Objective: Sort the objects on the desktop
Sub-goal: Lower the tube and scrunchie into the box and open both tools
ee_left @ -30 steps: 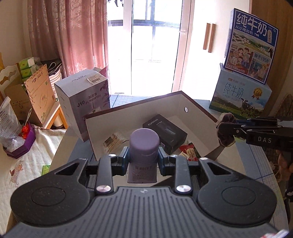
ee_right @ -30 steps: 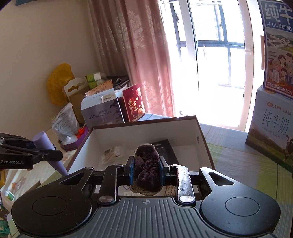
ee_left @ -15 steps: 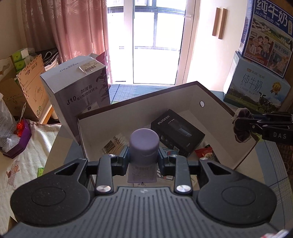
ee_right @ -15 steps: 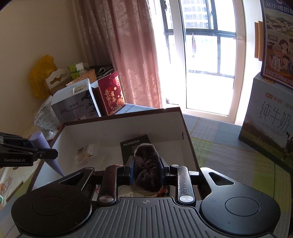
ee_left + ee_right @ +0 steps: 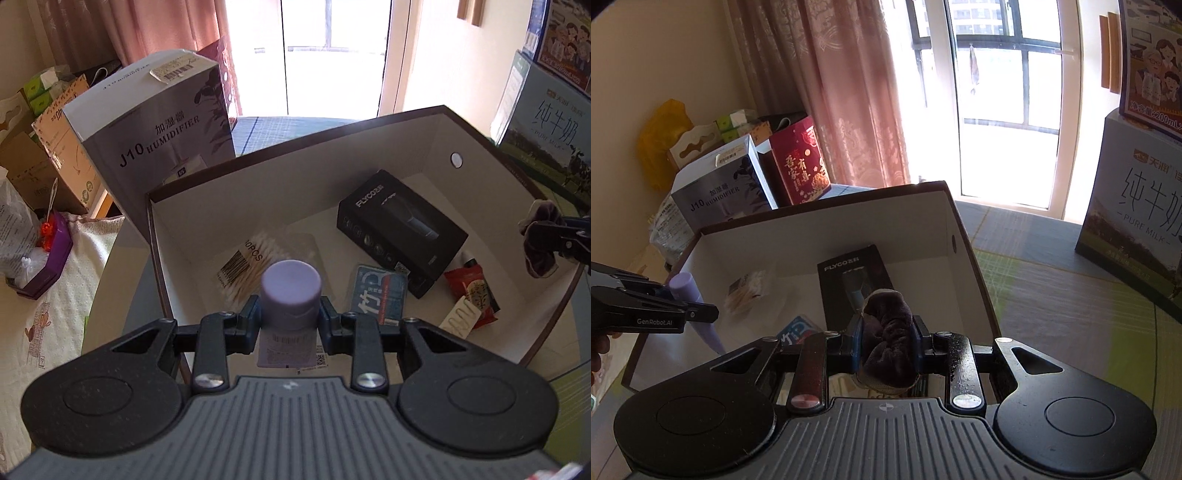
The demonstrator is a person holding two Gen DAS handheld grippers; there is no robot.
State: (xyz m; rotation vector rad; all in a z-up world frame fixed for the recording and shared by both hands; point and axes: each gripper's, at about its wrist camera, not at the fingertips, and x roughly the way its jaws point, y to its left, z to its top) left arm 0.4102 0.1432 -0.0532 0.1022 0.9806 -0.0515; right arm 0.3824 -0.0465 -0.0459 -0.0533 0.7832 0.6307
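Our left hand-held gripper point(image 5: 290, 319) clamps one purple tube point(image 5: 290, 295); our right hand-held gripper point(image 5: 888, 341) clamps one dark scrunchie point(image 5: 890, 350). Both hover over one open box point(image 5: 369, 147) holding five items; the tube's lower end is hidden.

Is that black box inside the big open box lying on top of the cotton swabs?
No, the black box lies on the open box's floor apart from the cotton swabs, with bare floor between them.
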